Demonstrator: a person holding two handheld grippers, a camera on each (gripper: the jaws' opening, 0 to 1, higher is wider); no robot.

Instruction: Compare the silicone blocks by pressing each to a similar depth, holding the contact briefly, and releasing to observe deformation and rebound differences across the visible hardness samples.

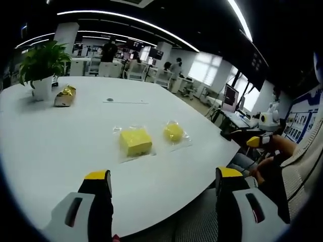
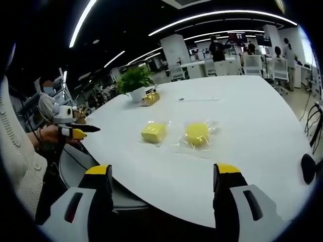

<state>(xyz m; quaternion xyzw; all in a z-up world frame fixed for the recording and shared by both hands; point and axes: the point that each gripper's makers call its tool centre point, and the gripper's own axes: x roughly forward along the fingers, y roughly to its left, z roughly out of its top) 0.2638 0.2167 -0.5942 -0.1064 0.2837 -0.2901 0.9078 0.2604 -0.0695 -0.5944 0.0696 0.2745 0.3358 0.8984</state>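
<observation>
Two yellow silicone blocks lie in clear bags on the white table point(image 1: 55, 146). The square block point(image 1: 135, 141) sits left of the round block point(image 1: 173, 132). My left gripper point(image 1: 164, 176) hovers over the table's near edge, short of both blocks, open with nothing between its yellow-tipped jaws. At the right, a hand holds the right gripper point(image 1: 258, 141) off the table. In the right gripper view the square block point(image 2: 154, 132) and round block point(image 2: 197, 134) lie ahead. My right gripper point(image 2: 162, 171) is open and empty, near the table edge. The left gripper point(image 2: 79, 132) shows at the left.
A potted plant point(image 1: 43, 63) point(image 2: 135, 80) and a gold packet point(image 1: 65, 96) point(image 2: 150, 98) stand at the table's far side. The curved table edge point(image 2: 151, 194) runs just under my jaws. A person's sleeve point(image 2: 20, 166) is at the left. People and desks fill the background.
</observation>
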